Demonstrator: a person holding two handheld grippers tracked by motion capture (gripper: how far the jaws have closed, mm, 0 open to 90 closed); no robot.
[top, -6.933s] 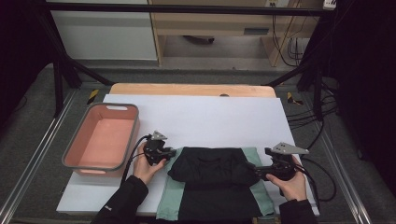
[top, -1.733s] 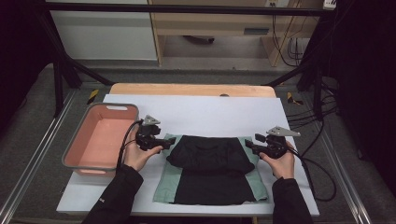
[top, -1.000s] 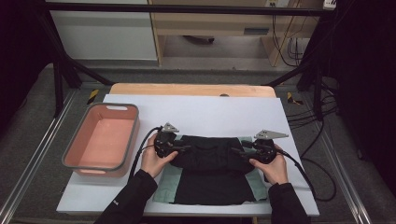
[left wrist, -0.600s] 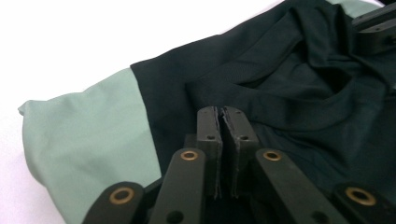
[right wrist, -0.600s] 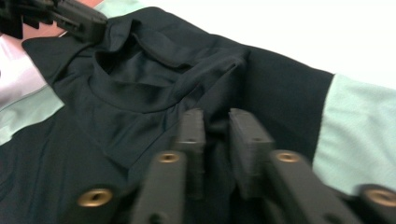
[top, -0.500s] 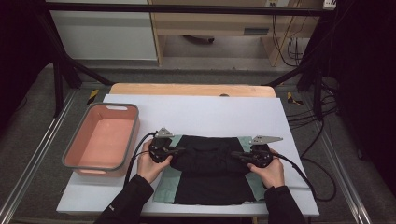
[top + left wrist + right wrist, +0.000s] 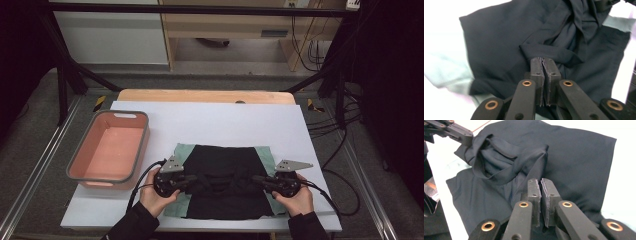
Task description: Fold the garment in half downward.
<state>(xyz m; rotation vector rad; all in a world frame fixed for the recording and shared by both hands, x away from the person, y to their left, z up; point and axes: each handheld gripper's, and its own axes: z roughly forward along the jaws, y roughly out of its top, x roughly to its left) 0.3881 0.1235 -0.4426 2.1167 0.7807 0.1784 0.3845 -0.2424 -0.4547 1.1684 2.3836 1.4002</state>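
Black garment (image 7: 222, 180): lies flat on a pale green cloth (image 7: 183, 151) near the front of the table (image 7: 225, 117).
Left claw (image 7: 194, 180): clamped on a fabric fold.
Right claw (image 7: 254, 179): clamped on the opposite fold.
Technique: carry both folds inward evenly, keeping the cloth taut and the edges aligned.

One black garment (image 7: 225, 175) lies over one pale green cloth (image 7: 184, 152) near the table's front edge. One pink tray (image 7: 80, 165) sits by the left edge, and two grippers, left gripper (image 7: 192, 181) and right gripper (image 7: 256, 180), are present
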